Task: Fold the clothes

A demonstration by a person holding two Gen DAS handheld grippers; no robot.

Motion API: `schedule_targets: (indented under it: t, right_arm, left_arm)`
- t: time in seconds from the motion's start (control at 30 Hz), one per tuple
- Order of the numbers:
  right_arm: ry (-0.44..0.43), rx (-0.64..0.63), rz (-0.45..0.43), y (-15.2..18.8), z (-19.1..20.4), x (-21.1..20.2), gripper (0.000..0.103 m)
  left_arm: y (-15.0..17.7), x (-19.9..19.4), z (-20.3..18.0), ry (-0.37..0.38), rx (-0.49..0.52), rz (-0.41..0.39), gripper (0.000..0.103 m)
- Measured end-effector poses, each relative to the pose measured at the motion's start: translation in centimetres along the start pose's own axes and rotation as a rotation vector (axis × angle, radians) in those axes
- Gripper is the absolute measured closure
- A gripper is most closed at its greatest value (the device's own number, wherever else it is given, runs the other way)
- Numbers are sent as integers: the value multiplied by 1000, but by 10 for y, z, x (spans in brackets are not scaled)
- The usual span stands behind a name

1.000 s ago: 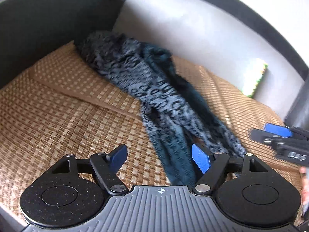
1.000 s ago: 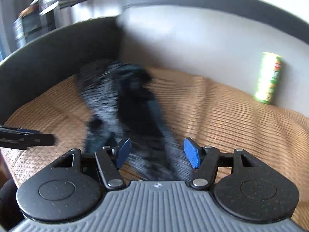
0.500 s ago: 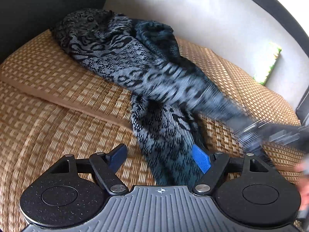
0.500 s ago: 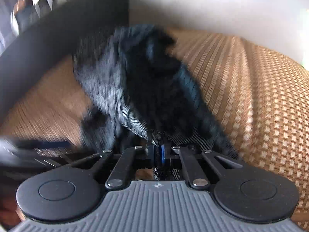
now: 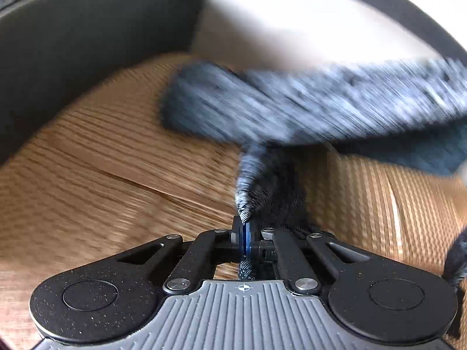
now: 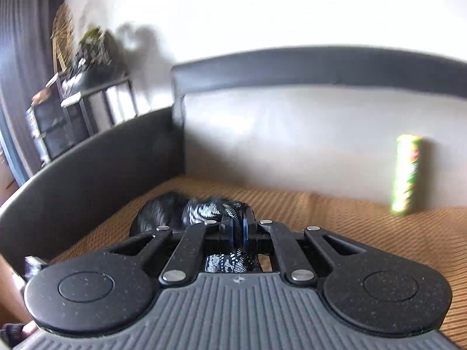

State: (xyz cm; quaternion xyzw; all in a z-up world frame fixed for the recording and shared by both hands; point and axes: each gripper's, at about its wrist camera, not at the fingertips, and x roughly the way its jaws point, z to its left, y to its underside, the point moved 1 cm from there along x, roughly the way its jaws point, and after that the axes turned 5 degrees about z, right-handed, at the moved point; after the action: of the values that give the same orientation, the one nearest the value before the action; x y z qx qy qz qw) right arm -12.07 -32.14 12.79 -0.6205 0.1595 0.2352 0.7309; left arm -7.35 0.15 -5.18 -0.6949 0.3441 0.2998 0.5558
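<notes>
Dark blue-grey patterned scarf point(image 5: 292, 108), thin knit, half lifted off a woven rattan-look sofa mat point(image 5: 102, 175); one bunch heaps at the far corner by the dark armrest point(image 6: 87, 169), a blurred band stretches off to the right.

Left gripper point(image 5: 244, 234) has just been closing and is now clamped on a narrow pinch of scarf edge, cloth running through the jaws and out the back. Right gripper point(image 6: 240, 230) is also clamped, a thicker roll of scarf point(image 6: 204, 207) caught between its pads, and sits higher, looking over the sofa back.

Risks: both holds are small pinches on slippery, loose cloth, so a quick pull apart could slide the fabric out of either one. The scarf looks twisted and bunched between the two grips, so spreading it as is may give a rope, not a flat panel to fold. Trailing end may snag on the mat weave.

Green snack can point(image 6: 407, 175) stands against the backrest, well apart from the scarf.
</notes>
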Motion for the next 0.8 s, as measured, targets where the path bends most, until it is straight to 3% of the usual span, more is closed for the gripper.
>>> schedule_targets:
  t: [0.27, 0.47, 0.57, 0.67, 0.7, 0.8]
  right_arm:
    - [170, 47, -156, -24, -28, -87, 96]
    - [313, 113, -152, 2, -74, -128, 96]
    - [386, 166, -78, 38, -106, -117, 96]
    - [460, 255, 62, 86, -147, -79, 96]
    - [483, 286, 113, 102, -159, -63, 96]
    - [520, 373, 301, 150, -189, -15, 90]
  left_arm:
    - [-20, -113, 73, -26, -159, -208, 103]
    - [-34, -165, 127, -140, -247, -327, 103]
    - [-34, -147, 152, -170, -281, -270, 103]
    - [-33, -103, 157, -216, -259, -158, 102]
    - [-32, -86, 157, -222, -244, -112, 80]
    - [-20, -56, 150, -204, -190, 26, 70]
